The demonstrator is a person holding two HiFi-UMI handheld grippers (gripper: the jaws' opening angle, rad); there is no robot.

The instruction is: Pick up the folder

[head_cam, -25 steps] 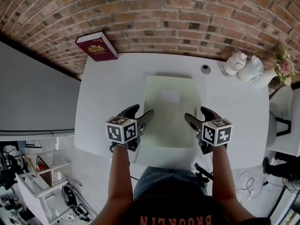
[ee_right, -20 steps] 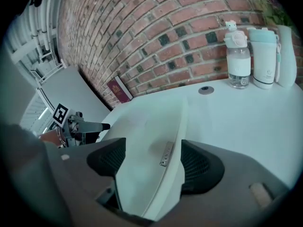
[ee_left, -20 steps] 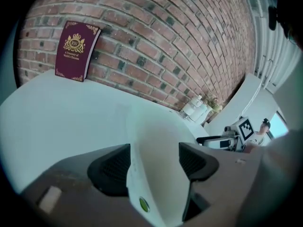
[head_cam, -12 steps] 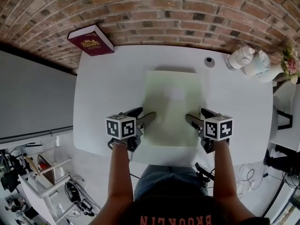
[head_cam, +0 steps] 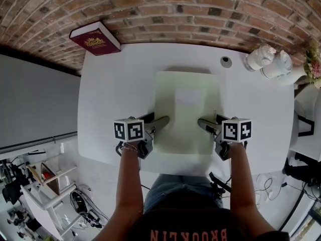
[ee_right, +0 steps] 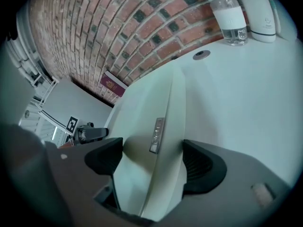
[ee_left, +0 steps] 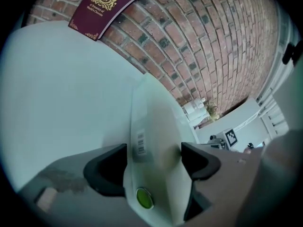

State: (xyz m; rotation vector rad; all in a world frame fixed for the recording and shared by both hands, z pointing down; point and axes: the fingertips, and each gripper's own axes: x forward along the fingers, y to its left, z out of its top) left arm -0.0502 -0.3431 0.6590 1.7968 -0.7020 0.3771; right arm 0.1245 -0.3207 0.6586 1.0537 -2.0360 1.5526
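A pale green folder (head_cam: 185, 109) lies flat on the white table (head_cam: 115, 99), its white label facing up. My left gripper (head_cam: 153, 124) is at the folder's left edge near the front. Its jaws are opening and straddle that edge (ee_left: 151, 126) without pressing it. A green snap button (ee_left: 143, 197) shows low between them. My right gripper (head_cam: 210, 125) mirrors this at the right edge. Its jaws are also opening, and the folder's spine (ee_right: 154, 112) runs between them. Each gripper shows in the other's view across the folder.
A maroon book (head_cam: 95, 39) leans on the brick wall at the table's back left. A water bottle (head_cam: 260, 58), a white kettle (head_cam: 280, 66) and flowers (head_cam: 315, 64) crowd the back right corner. A round cable port (head_cam: 225, 61) sits behind the folder. The table's front edge lies just behind both grippers.
Both grippers have sunk onto the folder's side edges and rolled until their marker cubes sit square. The jaws have spread a little wider. The folder has not moved.
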